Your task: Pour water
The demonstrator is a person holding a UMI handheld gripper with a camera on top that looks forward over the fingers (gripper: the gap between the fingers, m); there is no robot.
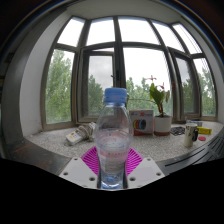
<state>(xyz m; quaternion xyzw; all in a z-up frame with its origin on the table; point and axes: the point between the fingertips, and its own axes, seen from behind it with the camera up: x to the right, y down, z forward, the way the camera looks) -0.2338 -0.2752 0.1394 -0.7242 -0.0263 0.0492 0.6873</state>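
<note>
Pink pads on our gripper (111,166) are pressed against both sides of a clear plastic bottle (114,135), so the 2 fingers are clamped on it and it stands upright right between them. We can see the bottle has a blue cap (116,96) on top, a faint label band around its middle, and what looks like water inside, though we can't really tell how full it is.

Past the bottle we've got a long windowsill counter (50,142) running under a big bay window (120,60) with green trees outside. Left of the bottle, something white (82,131) is lying on its side on the sill, can't make out what exactly. Just right of the bottle there's a small boxy thing (142,122) with orange on it, and next to that a white pot (161,123) holding a leafy green plant (156,97). Further right along the sill we see a tall cup-like container (191,133) and some small clutter, too tiny to name.
</note>
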